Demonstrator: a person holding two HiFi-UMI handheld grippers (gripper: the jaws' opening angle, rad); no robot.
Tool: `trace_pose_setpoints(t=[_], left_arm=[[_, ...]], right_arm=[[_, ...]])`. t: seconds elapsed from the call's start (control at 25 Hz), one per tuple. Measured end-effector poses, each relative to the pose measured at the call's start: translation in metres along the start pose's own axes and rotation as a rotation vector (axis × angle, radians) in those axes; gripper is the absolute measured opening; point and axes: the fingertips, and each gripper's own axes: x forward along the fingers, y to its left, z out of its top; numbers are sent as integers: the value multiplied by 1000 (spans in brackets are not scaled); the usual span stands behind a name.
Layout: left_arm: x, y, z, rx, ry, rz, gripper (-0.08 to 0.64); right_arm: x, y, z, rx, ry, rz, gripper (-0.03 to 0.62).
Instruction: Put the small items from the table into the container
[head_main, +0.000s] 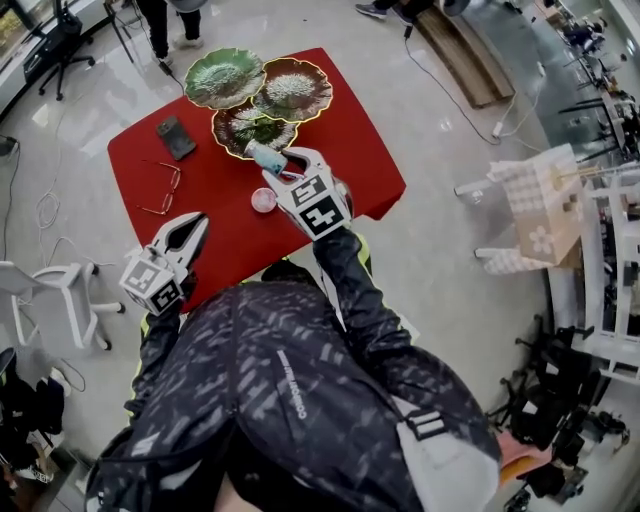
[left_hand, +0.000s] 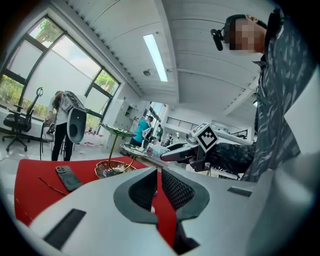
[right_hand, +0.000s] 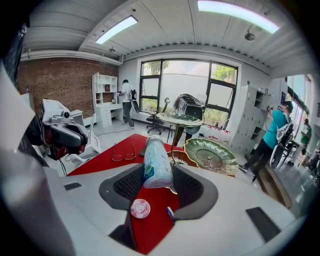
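**Pack in the grip, lowest dish right ahead**

The pack (head_main: 266, 156) was off the table, a pale, soft-looking roll in white and light blue with green print and one rounded end. It sat clamped across its lower half in the right gripper (head_main: 287, 166), with that rounded end poking out past the jaw tips. It tilted up and away from the person and hung at the near rim of the lowest dish (head_main: 235, 125) of the tiered stand. From above I couldn't say whether it touched the rim.

So this looked like the carry step: one item lifted and not yet dropped. The next move would call for bringing the pack in over the middle of that brown dish and lowering it before letting go. The pack was long and looked squashy, so a release at the rim might let it roll back onto the red table (head_main: 345, 150). The upper dishes overhung the stand on the far side, so the near side offered the way in.

Under the right gripper lay a small pink disc (head_main: 263, 200), waiting on the cloth. Further left were the glasses (head_main: 160, 188) and beyond them a dark phone (head_main: 176, 137). My guess was that the disc would be next.

The left gripper (head_main: 196, 222) hung at the near-left table edge, well apart from all of it. Its jaws were drawn together to a slit with nothing in them.
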Motion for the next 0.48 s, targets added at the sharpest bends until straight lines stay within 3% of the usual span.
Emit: trace_pose_setpoints(t=[0.48], left_arm=[[53, 6, 10, -11, -23, 116, 32]], right_arm=[[20, -69, 3, -49, -11, 59, 193]])
